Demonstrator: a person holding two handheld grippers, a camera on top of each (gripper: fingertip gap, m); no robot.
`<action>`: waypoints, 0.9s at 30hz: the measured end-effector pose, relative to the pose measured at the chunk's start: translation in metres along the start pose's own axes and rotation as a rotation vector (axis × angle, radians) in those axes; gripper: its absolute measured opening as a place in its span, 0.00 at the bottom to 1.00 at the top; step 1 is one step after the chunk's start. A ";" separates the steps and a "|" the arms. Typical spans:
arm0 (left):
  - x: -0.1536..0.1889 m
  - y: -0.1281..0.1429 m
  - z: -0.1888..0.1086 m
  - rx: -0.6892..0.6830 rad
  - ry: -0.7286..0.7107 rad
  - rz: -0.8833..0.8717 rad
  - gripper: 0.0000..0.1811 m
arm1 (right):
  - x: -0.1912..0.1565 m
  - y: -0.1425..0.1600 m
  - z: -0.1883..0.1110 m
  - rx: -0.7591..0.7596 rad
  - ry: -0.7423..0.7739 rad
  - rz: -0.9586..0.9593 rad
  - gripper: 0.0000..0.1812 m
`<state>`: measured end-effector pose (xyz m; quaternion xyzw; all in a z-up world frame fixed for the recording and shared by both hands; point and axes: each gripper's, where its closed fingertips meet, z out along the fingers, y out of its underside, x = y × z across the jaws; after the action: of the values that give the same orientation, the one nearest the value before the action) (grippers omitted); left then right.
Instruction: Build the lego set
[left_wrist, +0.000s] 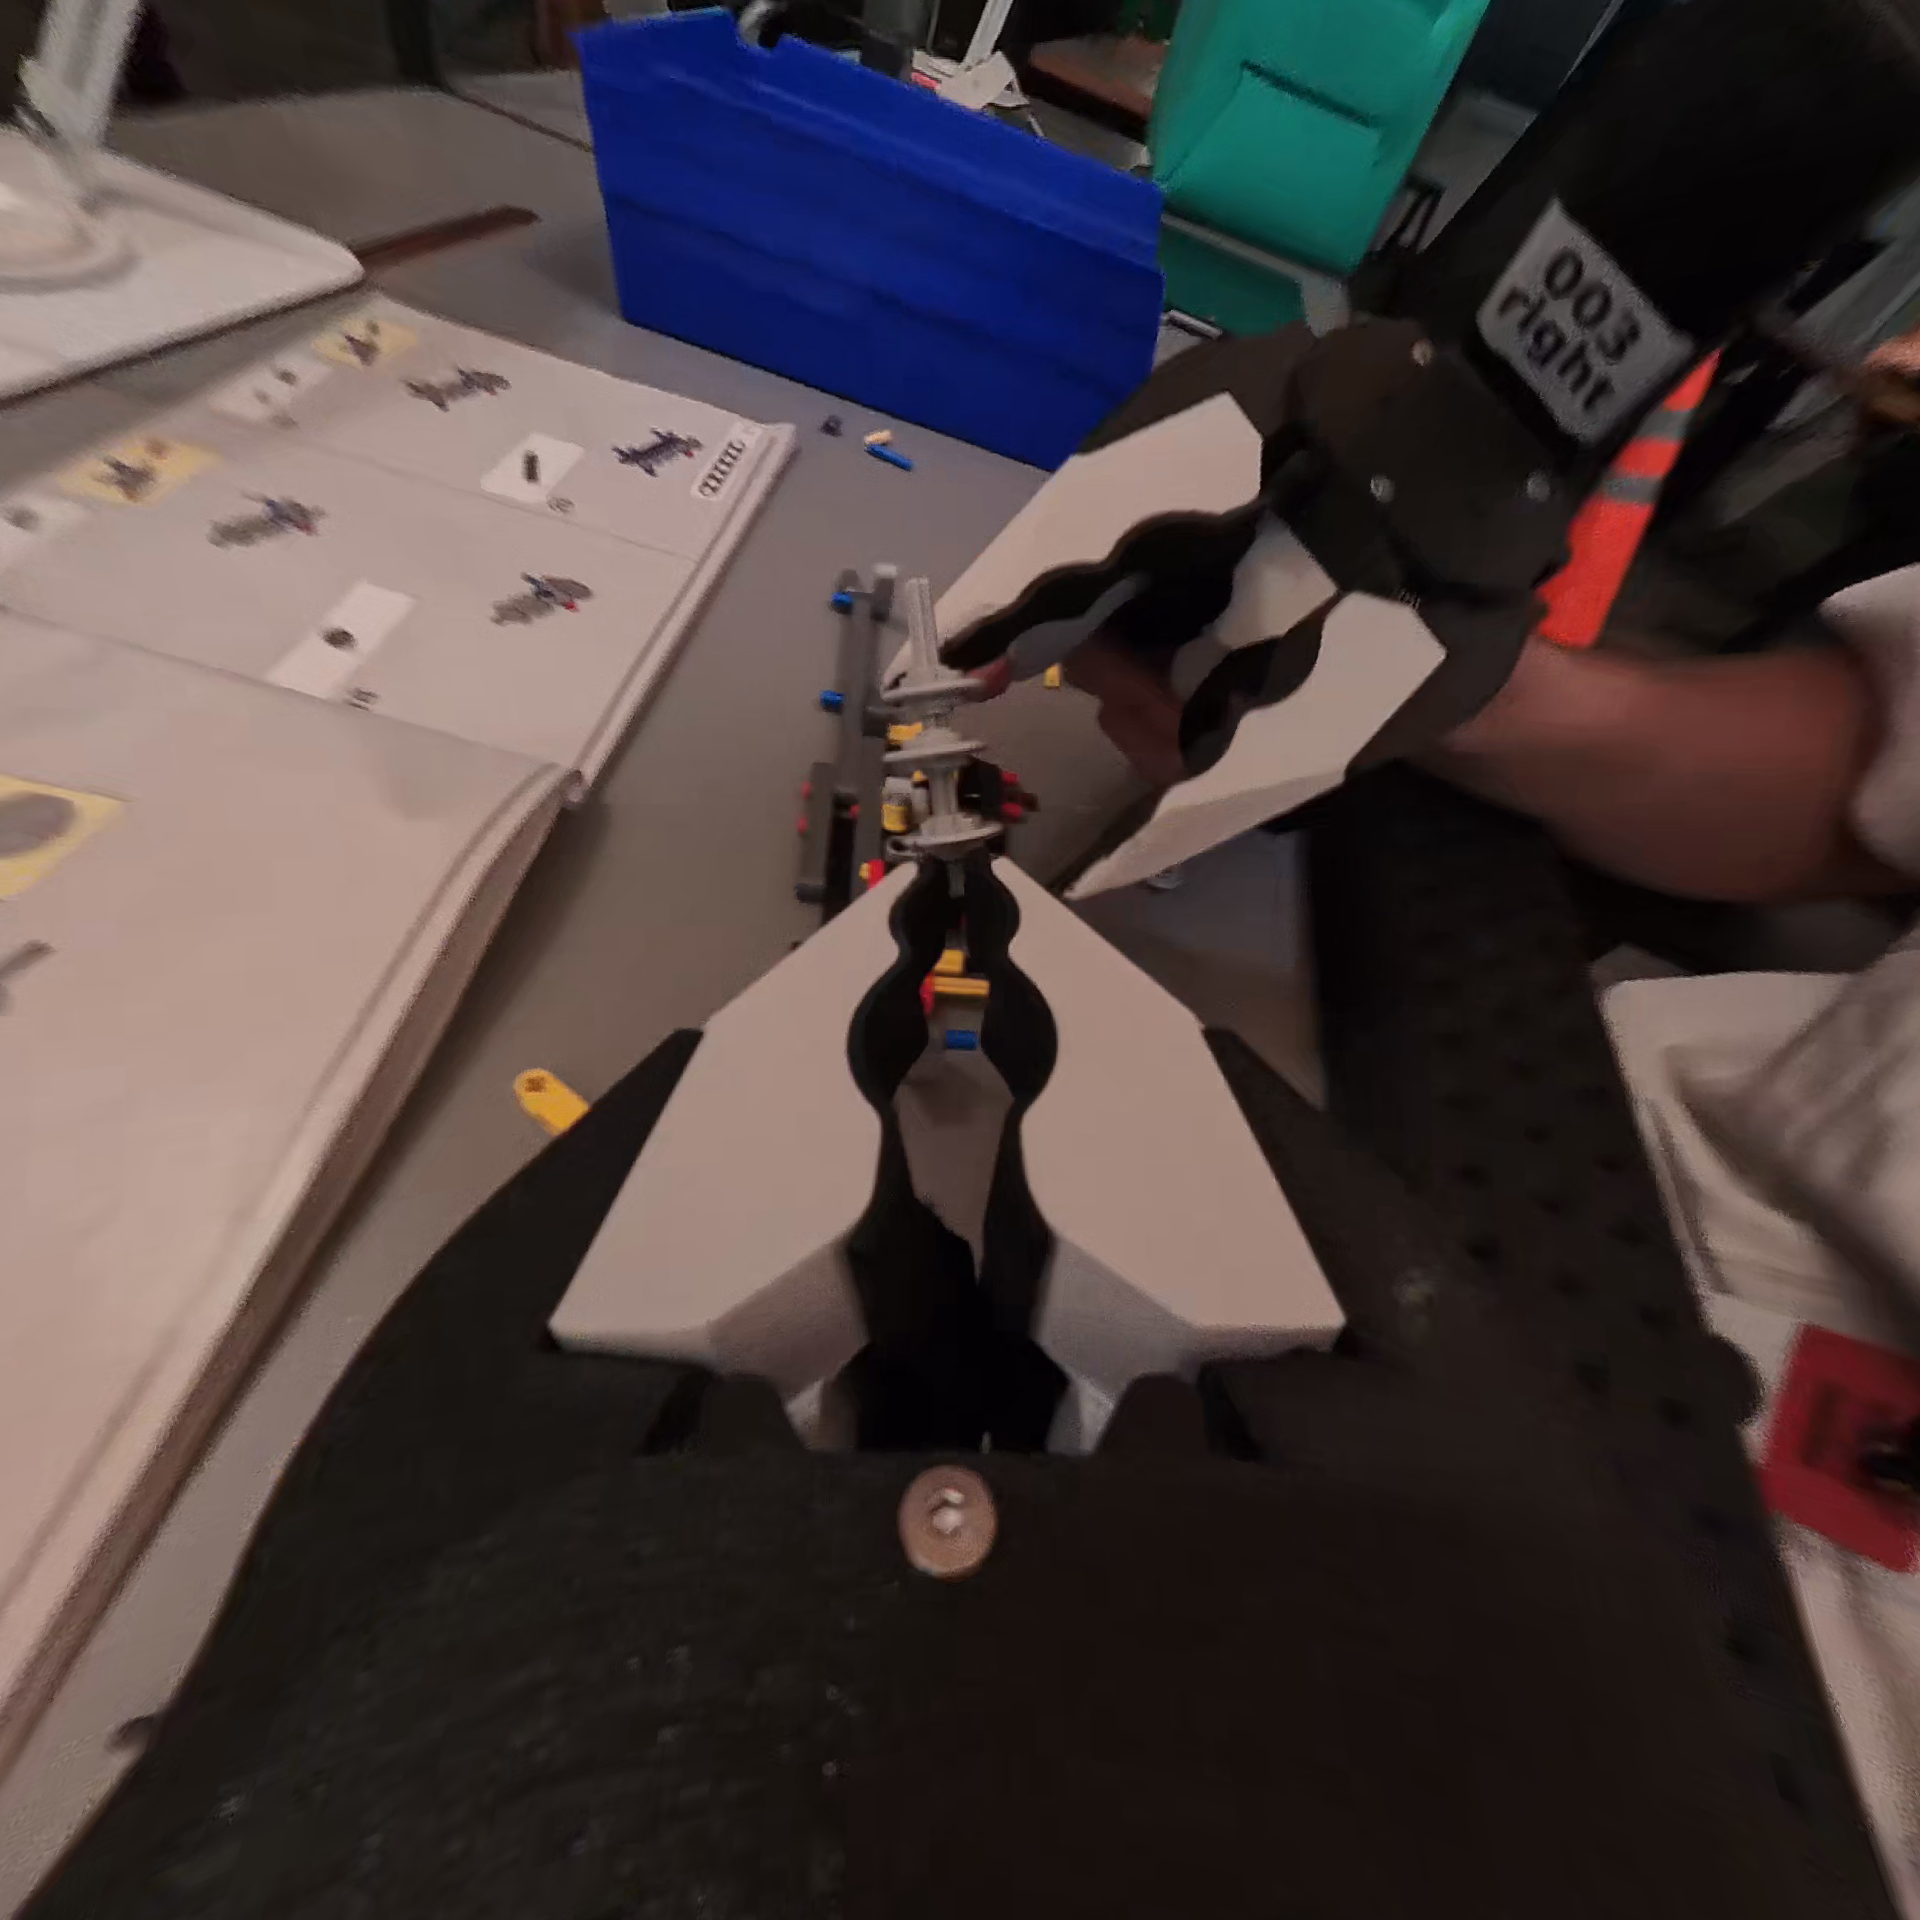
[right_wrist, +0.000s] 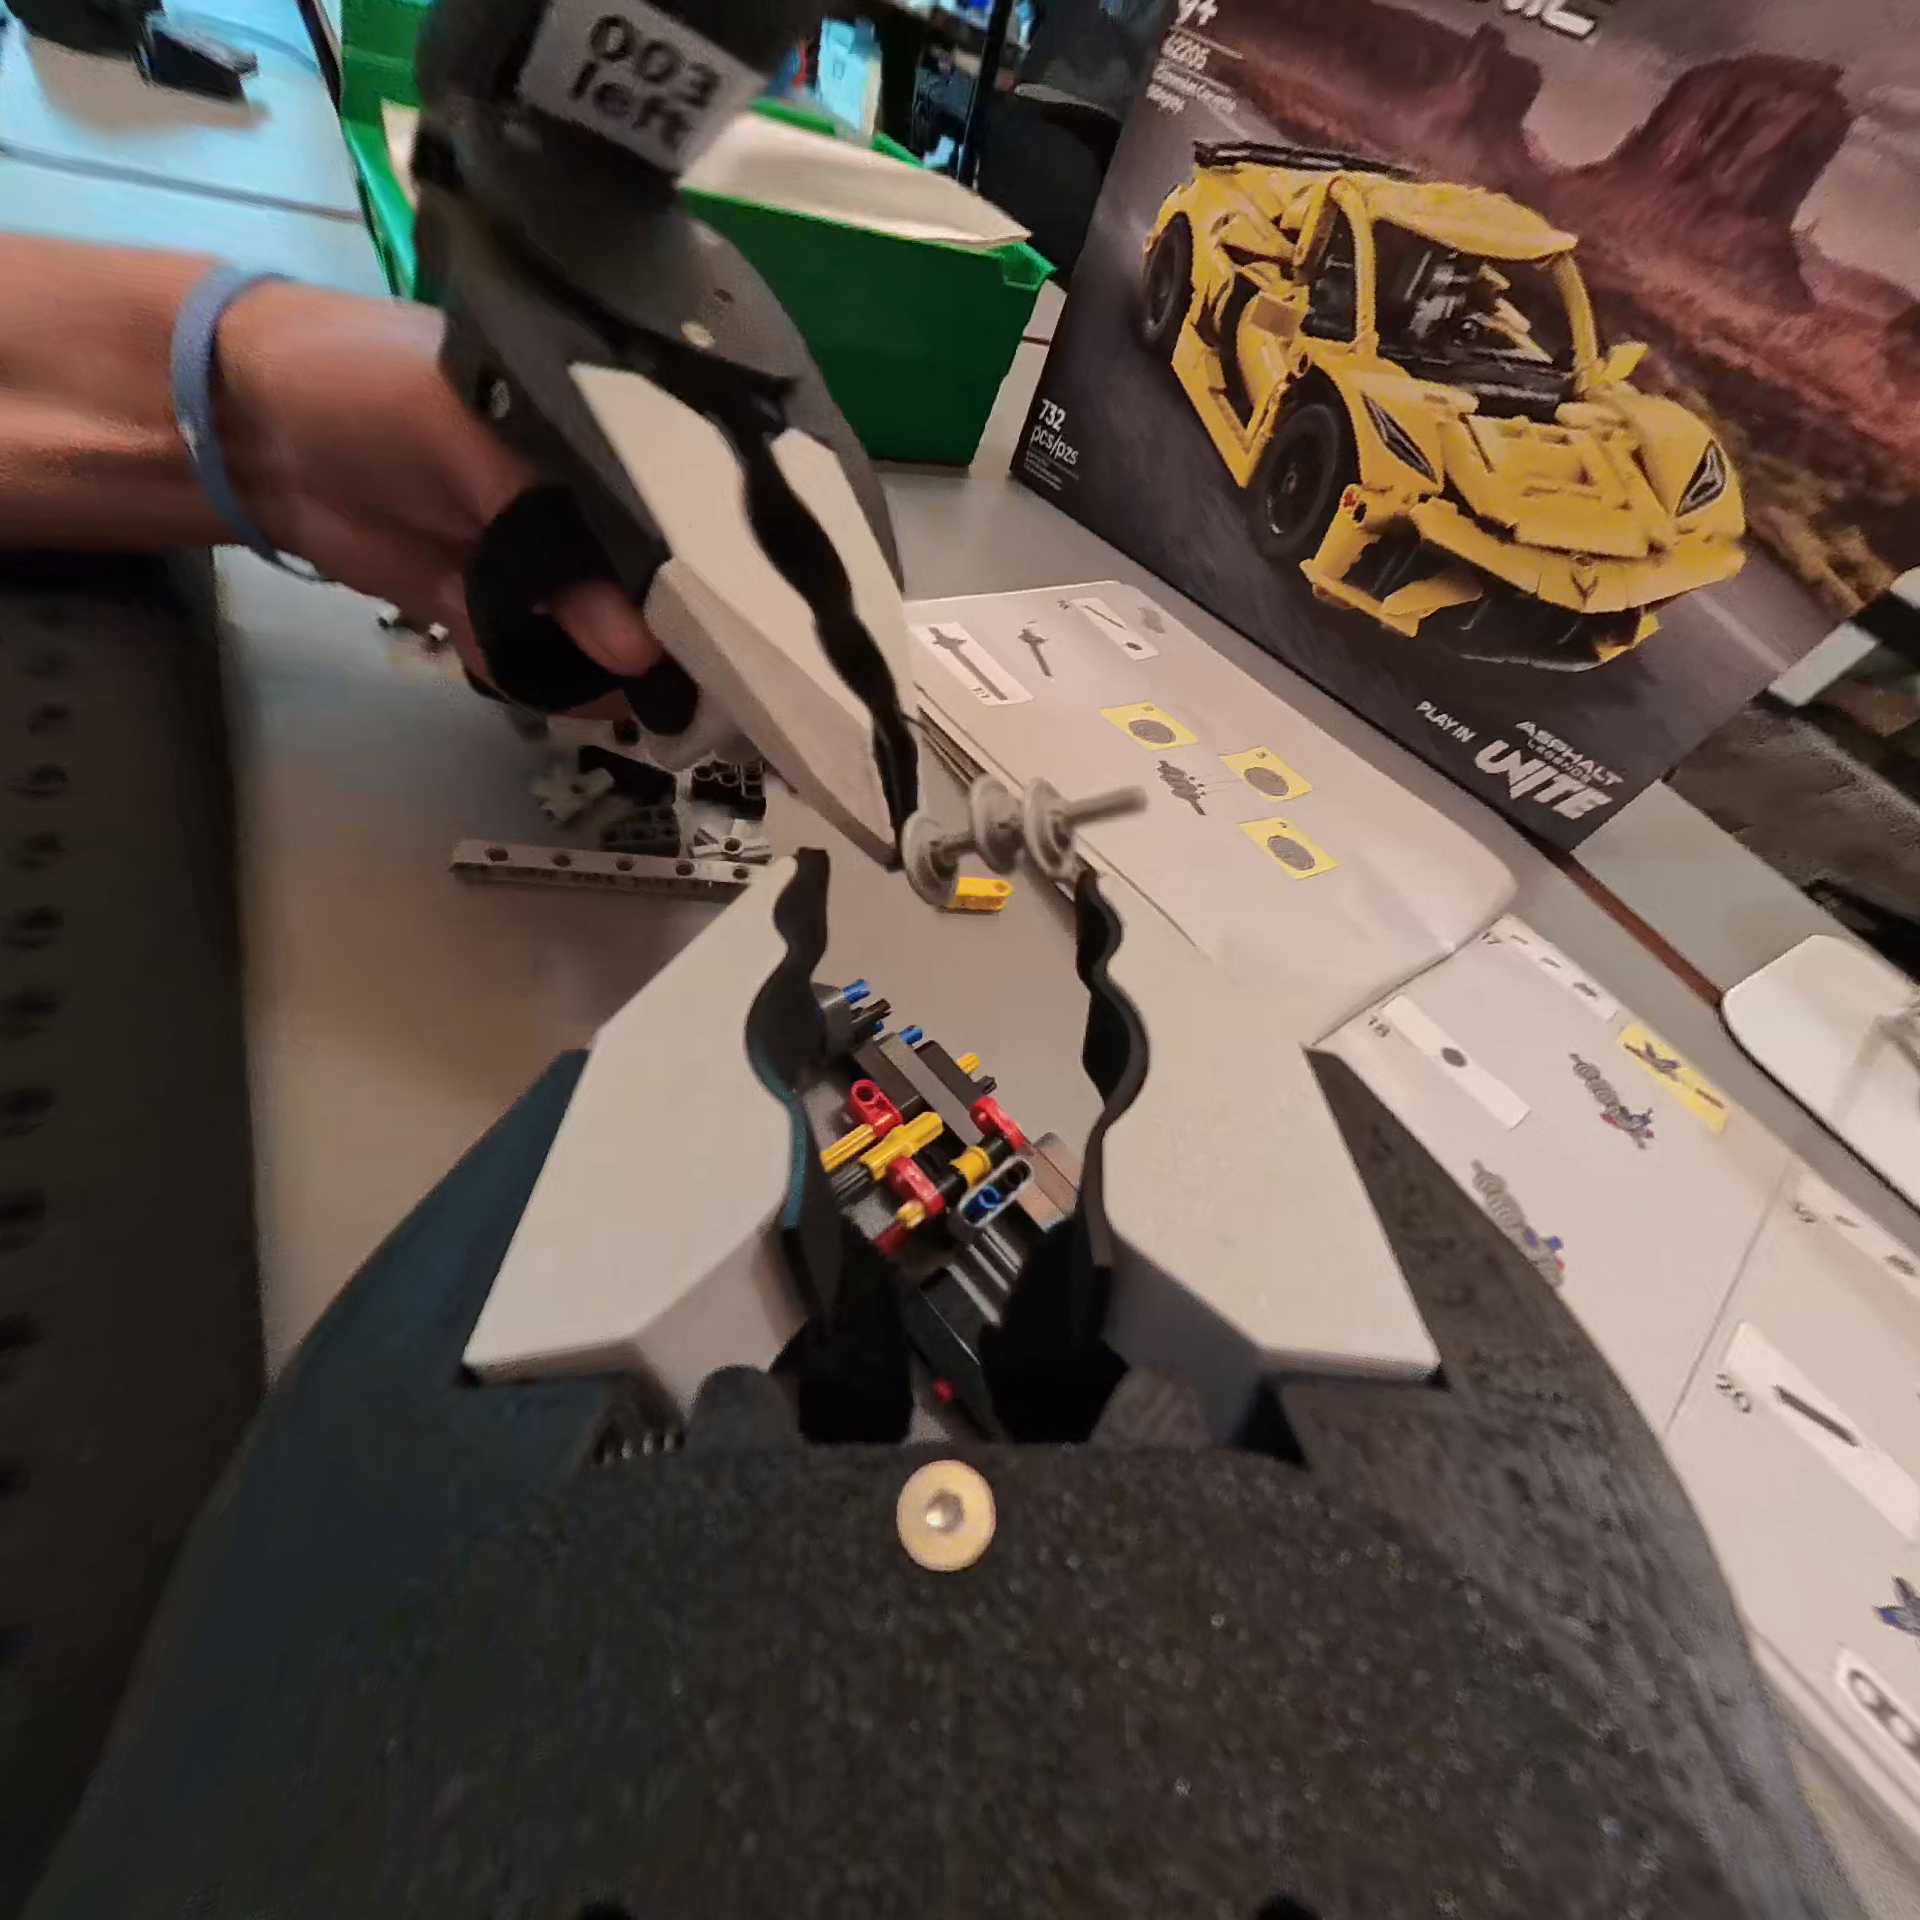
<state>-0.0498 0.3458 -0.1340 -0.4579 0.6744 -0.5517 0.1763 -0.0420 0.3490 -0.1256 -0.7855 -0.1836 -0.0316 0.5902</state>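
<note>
Grey tabletop (right_wrist: 416, 935) is covered on one side by an open instruction booklet (left_wrist: 260, 935), its pages flat and pale. A printed cardboard box (right_wrist: 1455, 364) showing a yellow car is stood upright behind the booklet. A blue plastic bin (left_wrist: 883, 260) with ribbed walls and a green bin (right_wrist: 883, 312) are seen at the far edges; their contents cannot be made out. On the table, a long half-built model (right_wrist: 935, 1164) of black and grey beams with red, yellow and blue pins is lain between the fingers of the right gripper (right_wrist: 951, 883), which is spread wide and holds nothing. The left gripper (left_wrist: 951, 873) is closed tight on one end of a thin grey axle (left_wrist: 935, 727) carrying three round discs, held just above the model. Loose grey pieces (right_wrist: 644, 800) are piled nearby, beside a small yellow piece (right_wrist: 977, 891).
</note>
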 end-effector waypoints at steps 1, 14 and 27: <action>-0.003 -0.002 -0.001 0.003 -0.048 0.064 0.01 | 0.002 -0.001 -0.003 0.013 -0.018 0.042 0.25; -0.031 -0.014 -0.009 -0.142 -0.709 1.027 0.01 | 0.026 -0.014 -0.022 0.179 -0.224 0.634 0.14; -0.026 -0.023 -0.011 -0.150 -0.828 1.230 0.01 | 0.019 -0.023 -0.021 0.212 -0.276 0.668 0.03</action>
<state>-0.0347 0.3735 -0.1161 -0.1790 0.7231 -0.0883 0.6613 -0.0284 0.3400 -0.0931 -0.7337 0.0026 0.2879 0.6155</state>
